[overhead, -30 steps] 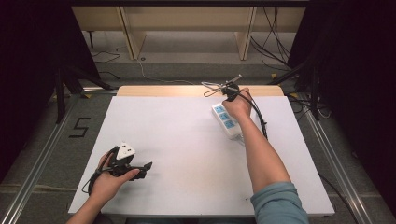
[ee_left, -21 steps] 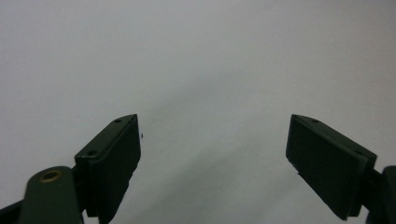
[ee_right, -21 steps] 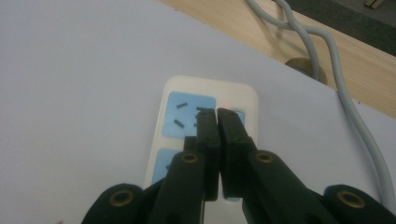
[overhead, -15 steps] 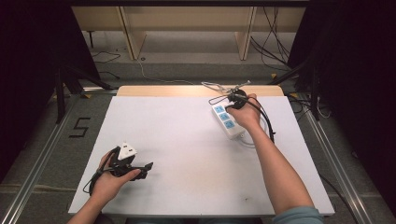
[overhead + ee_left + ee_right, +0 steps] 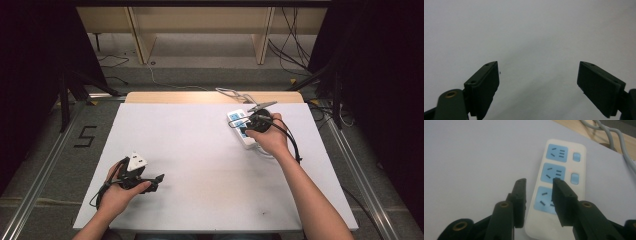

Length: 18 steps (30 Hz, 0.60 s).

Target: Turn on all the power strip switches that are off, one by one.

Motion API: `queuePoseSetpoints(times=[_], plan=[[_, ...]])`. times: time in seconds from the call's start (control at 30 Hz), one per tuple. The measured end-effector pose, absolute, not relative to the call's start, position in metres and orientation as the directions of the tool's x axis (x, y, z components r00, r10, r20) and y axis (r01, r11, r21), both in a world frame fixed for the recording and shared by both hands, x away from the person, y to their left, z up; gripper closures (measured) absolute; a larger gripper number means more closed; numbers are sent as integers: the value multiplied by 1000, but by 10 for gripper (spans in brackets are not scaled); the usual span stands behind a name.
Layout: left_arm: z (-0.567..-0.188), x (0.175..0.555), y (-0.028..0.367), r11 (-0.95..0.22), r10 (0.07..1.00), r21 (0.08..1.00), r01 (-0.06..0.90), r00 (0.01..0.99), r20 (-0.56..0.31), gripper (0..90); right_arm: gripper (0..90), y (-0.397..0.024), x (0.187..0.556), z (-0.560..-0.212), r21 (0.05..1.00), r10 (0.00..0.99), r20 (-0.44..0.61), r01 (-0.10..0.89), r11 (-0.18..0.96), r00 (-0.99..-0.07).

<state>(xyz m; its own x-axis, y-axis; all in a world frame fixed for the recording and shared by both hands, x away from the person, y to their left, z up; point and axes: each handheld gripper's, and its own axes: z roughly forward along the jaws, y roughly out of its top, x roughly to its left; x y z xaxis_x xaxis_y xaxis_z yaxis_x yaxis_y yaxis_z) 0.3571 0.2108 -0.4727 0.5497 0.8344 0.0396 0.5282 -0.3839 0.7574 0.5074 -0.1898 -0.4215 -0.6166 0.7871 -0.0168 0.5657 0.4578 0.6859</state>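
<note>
Overhead, in the high view, a white desk [image 5: 200,165] is seen with a bare wooden strip along its far edge. The power strip [image 5: 238,128] lies near the far right corner, angled, partly covered by the right tool [image 5: 254,121], which is held just above it. A grey cord [image 5: 231,93] is looped over the wooden strip behind it. The left tool [image 5: 156,181] is held low near the front left edge, well apart from the power strip. A wide stretch of open white surface is left between the two hands, and free room is also seen along the front edge.

From the left gripper view, the left tool [image 5: 537,82] is shown released, its jaws spread wide with nothing but plain white desk between them.

Closer detail is given by the right gripper view: the power strip [image 5: 559,165] is found to carry three blue sockets in a row and two blue switches beside the upper two. The right tool [image 5: 539,202] is shown released; its jaws have just been opening, and they hang over the near end of the strip, one over the lowest socket, one beside the strip's edge, without pressing on it. The grey cord [image 5: 621,137] is seen at the top right, on the wooden edge.
</note>
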Motion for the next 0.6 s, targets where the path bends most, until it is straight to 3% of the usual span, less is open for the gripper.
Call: queuePoseSetpoints(times=[0.6], plan=[[-473,357,211,-389,835,754,530,549,44,177,517,-201,445,-431,736,726,1,492,465,-688]])
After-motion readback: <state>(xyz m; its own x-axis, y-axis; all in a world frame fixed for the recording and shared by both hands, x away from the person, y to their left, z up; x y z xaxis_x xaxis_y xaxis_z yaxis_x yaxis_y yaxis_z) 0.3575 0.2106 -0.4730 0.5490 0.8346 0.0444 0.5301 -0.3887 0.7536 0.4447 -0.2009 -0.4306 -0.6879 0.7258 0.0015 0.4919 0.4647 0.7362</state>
